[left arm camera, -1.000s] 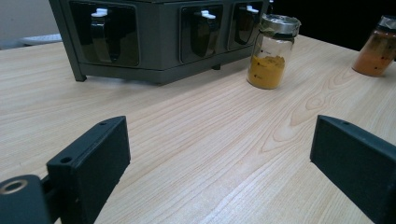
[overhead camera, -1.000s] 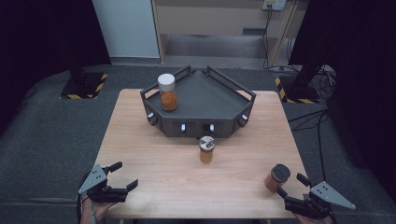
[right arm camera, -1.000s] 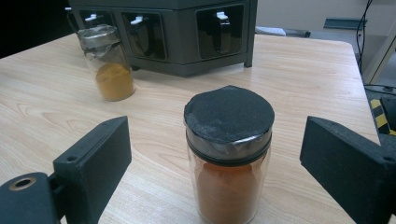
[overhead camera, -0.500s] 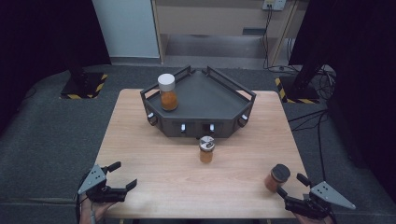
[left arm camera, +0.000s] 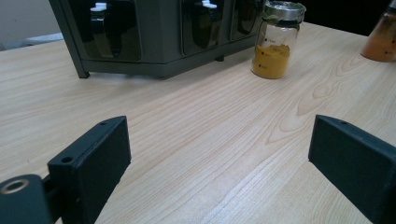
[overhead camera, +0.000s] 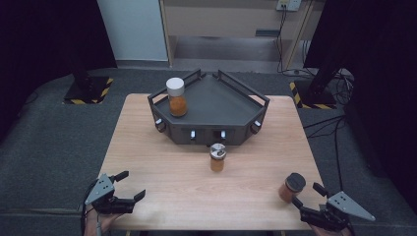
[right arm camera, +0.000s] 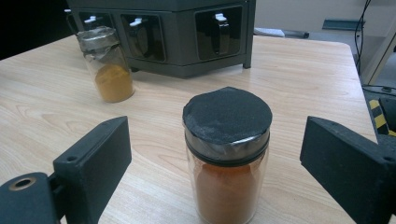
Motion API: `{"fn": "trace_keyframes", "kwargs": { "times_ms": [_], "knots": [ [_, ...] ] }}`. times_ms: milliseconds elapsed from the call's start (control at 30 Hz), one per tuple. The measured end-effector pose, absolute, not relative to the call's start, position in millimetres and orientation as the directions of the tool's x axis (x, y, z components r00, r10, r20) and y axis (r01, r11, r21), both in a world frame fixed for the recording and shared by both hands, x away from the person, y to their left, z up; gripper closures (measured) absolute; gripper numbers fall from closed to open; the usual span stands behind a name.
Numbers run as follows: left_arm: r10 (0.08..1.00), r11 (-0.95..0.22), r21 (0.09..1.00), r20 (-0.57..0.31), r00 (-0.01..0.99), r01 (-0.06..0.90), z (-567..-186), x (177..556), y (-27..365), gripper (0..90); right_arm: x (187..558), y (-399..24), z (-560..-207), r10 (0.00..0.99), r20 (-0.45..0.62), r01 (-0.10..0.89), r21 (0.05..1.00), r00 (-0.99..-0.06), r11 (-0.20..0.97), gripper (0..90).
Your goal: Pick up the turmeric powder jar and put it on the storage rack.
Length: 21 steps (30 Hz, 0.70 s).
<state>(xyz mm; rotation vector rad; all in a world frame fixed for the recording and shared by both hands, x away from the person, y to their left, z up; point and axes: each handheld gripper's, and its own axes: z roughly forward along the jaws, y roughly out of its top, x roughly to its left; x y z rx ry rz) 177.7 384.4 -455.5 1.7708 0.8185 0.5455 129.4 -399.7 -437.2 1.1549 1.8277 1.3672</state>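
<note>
A dark three-cornered rack (overhead camera: 211, 105) is sitting at the far middle of the wooden bench (overhead camera: 162, 162). A white-lidded jar (overhead camera: 176, 97) of orange powder is standing upright on the rack's left corner. A silver-lidded jar (overhead camera: 217, 157) of yellow powder is standing just near the rack's front. Yellow-striped stand bases (overhead camera: 88, 91) are resting on the grey floor.
</note>
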Motion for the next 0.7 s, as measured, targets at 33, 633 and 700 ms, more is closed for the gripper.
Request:
{"fn": "trace_keyframes", "kwargs": {
  "times_ms": [33, 633, 700],
  "knots": [
    [0.749, -0.206, 0.942, -0.023, 0.662, 0.266, -455.5, 177.7, 384.2, 4.8, 129.5, -399.7, -437.4, 0.886, 0.044, 0.295, 0.950, -0.461, 0.106, 8.8],
    [0.737, -0.216, 0.938, -0.025, 0.675, 0.270, -455.3, 179.9, 382.7, 4.8, 126.3, -402.6, -438.3, 0.893, 0.061, 0.275, 0.959, -0.446, 0.071, 8.9],
    [0.736, -0.218, 0.937, -0.025, 0.677, 0.272, -455.0, 180.2, 382.4, 4.8, 126.0, -402.6, -437.2, 0.895, 0.063, 0.272, 0.960, -0.442, 0.066, 8.8]
  ]
}}
